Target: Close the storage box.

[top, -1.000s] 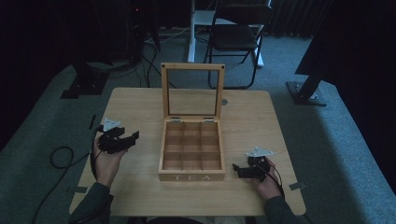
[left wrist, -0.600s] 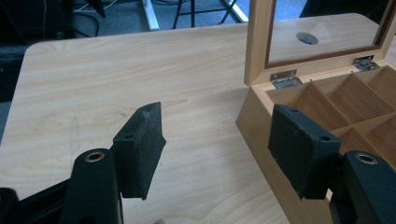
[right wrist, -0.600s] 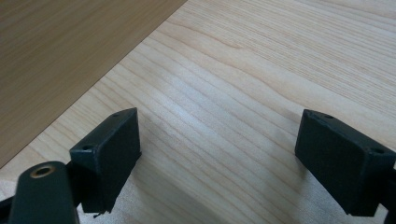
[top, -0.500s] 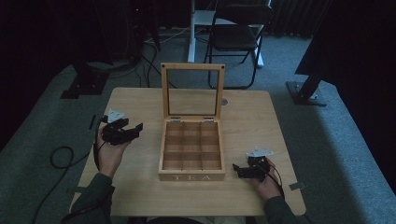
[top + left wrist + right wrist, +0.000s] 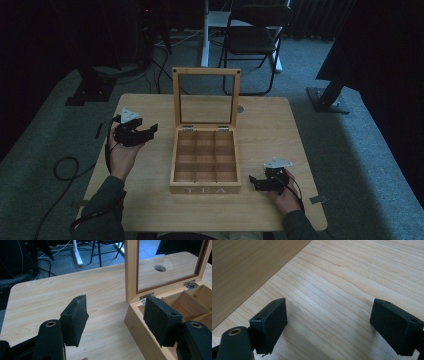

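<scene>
Right gripper view, tea box (image 5: 242,270) cut off, table (image 5: 352,277) grain.

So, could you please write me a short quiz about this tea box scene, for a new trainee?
1. True or false: the lid of the tea box stands upright and open.
2. How many compartments does the tea box have? A) four B) six C) nine
3. Fill in: the left tongs are held off the box's ____ side, near the hinges.

Key
1. True; the table shows through its clear pane.
2. C, three rows of three, all empty.
3. Left. Both the left tongs and the right tongs are open and hold nothing.
</scene>
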